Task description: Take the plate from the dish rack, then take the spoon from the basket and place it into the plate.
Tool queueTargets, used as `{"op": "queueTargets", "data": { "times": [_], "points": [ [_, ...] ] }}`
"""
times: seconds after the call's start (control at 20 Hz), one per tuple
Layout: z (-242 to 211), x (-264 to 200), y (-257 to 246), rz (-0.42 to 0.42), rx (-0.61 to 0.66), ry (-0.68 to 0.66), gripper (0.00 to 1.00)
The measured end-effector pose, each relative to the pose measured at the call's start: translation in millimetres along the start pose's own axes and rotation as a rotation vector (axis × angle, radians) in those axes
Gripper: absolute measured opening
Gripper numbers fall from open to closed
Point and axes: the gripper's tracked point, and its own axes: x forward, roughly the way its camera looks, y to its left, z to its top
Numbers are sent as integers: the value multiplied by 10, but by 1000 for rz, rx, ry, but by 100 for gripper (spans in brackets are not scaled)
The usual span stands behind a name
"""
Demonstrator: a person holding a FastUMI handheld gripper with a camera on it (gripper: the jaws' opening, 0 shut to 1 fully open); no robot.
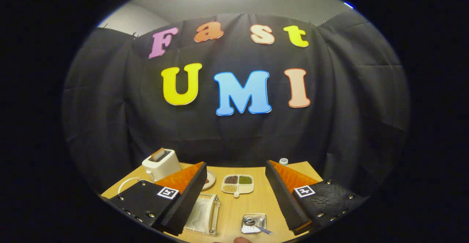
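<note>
Held high above the wooden table (234, 206), the gripper (234, 195) has its fingers spread wide apart and grasps nothing. Seen from the gripper view, a clear dish rack (202, 213) lies on the table just beside the near-side finger on the left, with a pale, flat piece inside it that is probably the plate, though it is hard to make out. Between the fingers and closer to the camera sits a small metal basket (253, 223) with the spoon (263, 229) resting in it, its handle sticking out over the rim. Farther off, between the fingertips, stands a divided dish (238, 183) of grains and seeds. A white toaster (161, 163) stands beyond the left finger, a small round dish (209, 180) peeks out beside that finger's tip, and a little bottle top (283, 161) shows at the table's far edge.

Judging by this, the first step has not begun: plate and spoon both appear untouched. The next move would call for lowering the open fingers toward the rack and lining them up on the plate's edge.
</note>
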Motion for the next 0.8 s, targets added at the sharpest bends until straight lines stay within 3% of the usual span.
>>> {"op": "queueTargets", "data": {
  "times": [0.4, 0.8],
  "points": [
    [-752, 385, 709, 130, 19, 415, 96],
    [-1135, 642, 1040, 134, 18, 597, 93]
  ]
}}
